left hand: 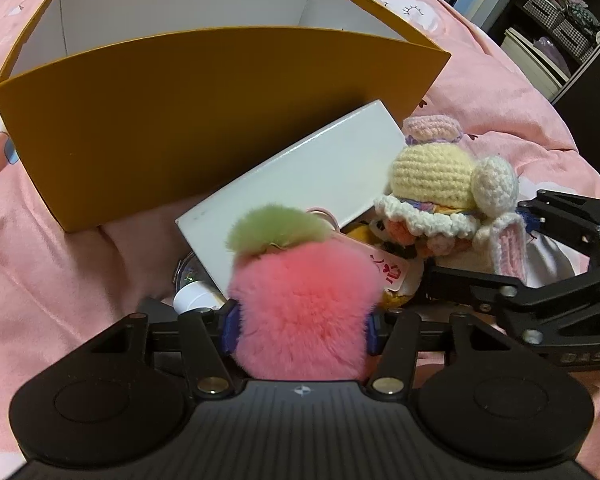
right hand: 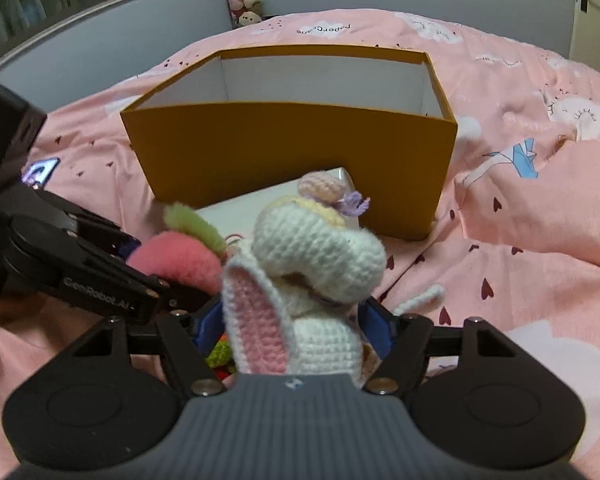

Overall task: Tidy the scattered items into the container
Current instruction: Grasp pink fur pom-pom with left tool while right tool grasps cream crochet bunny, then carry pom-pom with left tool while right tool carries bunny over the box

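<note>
An open orange box [left hand: 160, 128] with a white inside stands on the pink bedspread; it also shows in the right wrist view [right hand: 292, 148]. My left gripper [left hand: 300, 328] is shut on a pink fluffy plush with a green tuft [left hand: 304, 296], just in front of the box. My right gripper [right hand: 296, 324] is shut on a crocheted white bunny doll [right hand: 312, 264], which shows beside the plush in the left wrist view [left hand: 440, 192]. A white flat box [left hand: 300, 184] leans between the toys and the orange box.
Small items lie under the white box: a round shiny thing [left hand: 188, 272] and a yellow toy [left hand: 396, 296]. The pink bedspread [right hand: 520, 240] is wrinkled all round. Dark shelves [left hand: 560, 40] stand at the far right.
</note>
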Tool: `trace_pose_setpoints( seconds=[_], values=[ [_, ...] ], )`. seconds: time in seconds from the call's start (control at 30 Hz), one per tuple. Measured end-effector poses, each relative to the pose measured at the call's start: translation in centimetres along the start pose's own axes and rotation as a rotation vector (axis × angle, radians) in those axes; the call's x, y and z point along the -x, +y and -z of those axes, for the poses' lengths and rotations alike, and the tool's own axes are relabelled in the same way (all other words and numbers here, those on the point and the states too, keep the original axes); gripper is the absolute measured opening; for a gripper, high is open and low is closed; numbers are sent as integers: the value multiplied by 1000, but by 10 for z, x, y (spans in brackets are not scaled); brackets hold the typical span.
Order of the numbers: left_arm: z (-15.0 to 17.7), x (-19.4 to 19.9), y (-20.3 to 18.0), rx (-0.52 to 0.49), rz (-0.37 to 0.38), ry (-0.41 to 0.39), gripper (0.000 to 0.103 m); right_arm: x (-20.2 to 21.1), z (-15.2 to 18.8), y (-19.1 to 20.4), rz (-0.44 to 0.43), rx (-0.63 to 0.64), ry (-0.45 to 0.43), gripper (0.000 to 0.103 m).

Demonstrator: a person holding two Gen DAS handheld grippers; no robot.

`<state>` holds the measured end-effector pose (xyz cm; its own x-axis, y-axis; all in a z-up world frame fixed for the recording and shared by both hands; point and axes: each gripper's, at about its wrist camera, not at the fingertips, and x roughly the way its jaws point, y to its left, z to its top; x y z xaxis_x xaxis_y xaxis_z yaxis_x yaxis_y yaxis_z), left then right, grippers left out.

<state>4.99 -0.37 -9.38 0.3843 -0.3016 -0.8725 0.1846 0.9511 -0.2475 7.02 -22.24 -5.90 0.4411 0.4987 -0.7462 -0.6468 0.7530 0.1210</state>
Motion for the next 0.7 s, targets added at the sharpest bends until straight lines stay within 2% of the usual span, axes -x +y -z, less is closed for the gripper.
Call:
trace_pose_setpoints(
  seconds=[0.07, 0.13, 0.23, 0.43, 0.7],
  values=[
    [0, 0, 0, -3, 0, 1, 61, -3, 2, 0, 25, 9, 11, 54],
    [1, 2, -1, -6, 6, -3, 54, -4, 3, -4, 33, -1, 8, 52],
    [3, 6, -2, -13, -2, -15, 51, -2, 3, -8, 23, -18, 2, 49],
    [2, 22, -2, -14, 3, -50, 50, 11, -3, -4, 7, -5, -33, 49],
    [-9, 61, -7, -19, 37, -135, 50, 43, -25, -3, -72, -25, -125, 49]
  ],
)
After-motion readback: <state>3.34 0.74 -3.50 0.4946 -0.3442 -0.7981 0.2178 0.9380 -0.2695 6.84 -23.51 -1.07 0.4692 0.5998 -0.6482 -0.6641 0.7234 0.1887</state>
